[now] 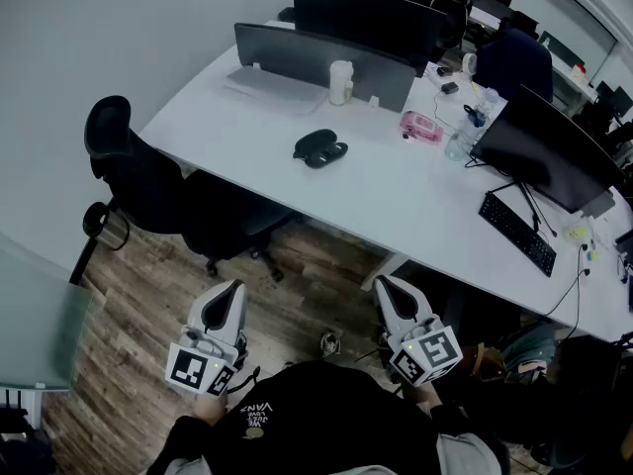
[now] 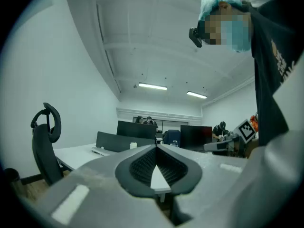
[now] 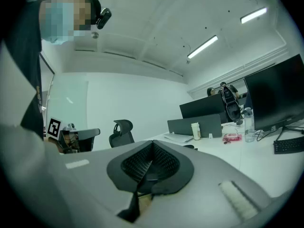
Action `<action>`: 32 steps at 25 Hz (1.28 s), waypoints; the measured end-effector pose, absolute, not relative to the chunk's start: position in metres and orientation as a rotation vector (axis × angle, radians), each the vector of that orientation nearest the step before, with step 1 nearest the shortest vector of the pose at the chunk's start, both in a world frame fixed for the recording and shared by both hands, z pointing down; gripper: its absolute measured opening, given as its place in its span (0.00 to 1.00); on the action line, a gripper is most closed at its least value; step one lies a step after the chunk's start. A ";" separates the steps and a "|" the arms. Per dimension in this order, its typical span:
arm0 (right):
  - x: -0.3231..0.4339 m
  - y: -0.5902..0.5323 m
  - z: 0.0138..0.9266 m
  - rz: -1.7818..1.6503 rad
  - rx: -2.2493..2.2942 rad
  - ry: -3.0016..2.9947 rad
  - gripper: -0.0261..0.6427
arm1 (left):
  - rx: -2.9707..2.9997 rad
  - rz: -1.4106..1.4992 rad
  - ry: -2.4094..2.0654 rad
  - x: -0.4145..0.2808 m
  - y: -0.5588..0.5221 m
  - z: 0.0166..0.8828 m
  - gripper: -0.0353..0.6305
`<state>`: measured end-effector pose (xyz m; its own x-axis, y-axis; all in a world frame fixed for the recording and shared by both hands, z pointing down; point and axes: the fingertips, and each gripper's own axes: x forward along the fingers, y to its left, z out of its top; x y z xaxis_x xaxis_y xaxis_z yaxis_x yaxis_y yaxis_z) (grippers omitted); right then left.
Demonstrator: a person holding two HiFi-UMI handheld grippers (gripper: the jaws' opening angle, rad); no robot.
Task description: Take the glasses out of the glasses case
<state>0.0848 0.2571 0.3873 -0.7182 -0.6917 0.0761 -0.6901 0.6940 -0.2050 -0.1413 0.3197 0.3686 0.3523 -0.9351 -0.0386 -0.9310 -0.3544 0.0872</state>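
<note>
case (image 1: 319,147): dark, lying on the white desk (image 1: 396,201) at 12 o'clock from the person, well apart from both grippers.
left gripper (image 1: 233,287): held low near the body, at 7 o'clock of the case. Its own view (image 2: 156,148) shows the fingers together at the tips with nothing between them.
right gripper (image 1: 386,283): at 5 o'clock of the case, just short of the desk's near edge. Its own view (image 3: 152,144) shows the jaws closed and empty.
step in hand: by my reading, the approach; the case looks untouched, so the task is at its start.
doing it well: step up to the desk and part both jaws on the way. Pin the case's base with one gripper so it cannot slide on the smooth top. Raise the lid with the other, then take the glasses by the bridge or an arm, lightly, never by the lenses.
case contents: too small to tell whether the lid is up or whether the glasses show.
cup (image 1: 341,81): white, at 12 o'clock of the case; contents unseen.
</note>
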 end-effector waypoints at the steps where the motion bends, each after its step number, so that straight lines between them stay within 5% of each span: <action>1: 0.084 0.256 0.388 -0.346 -1.173 2.884 0.04 | 2.535 -0.137 -1.752 -0.142 0.318 0.369 0.06; 32: 0.088 0.166 0.414 -0.472 -0.997 2.898 0.04 | 2.380 -0.193 -1.882 -0.133 0.241 0.401 0.06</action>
<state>0.0884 0.1662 0.4140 -0.7924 -0.6070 0.0600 -0.5947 0.7470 -0.2974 -0.1331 0.2405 0.4014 0.2276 -0.9731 -0.0363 -0.9602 -0.2305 0.1578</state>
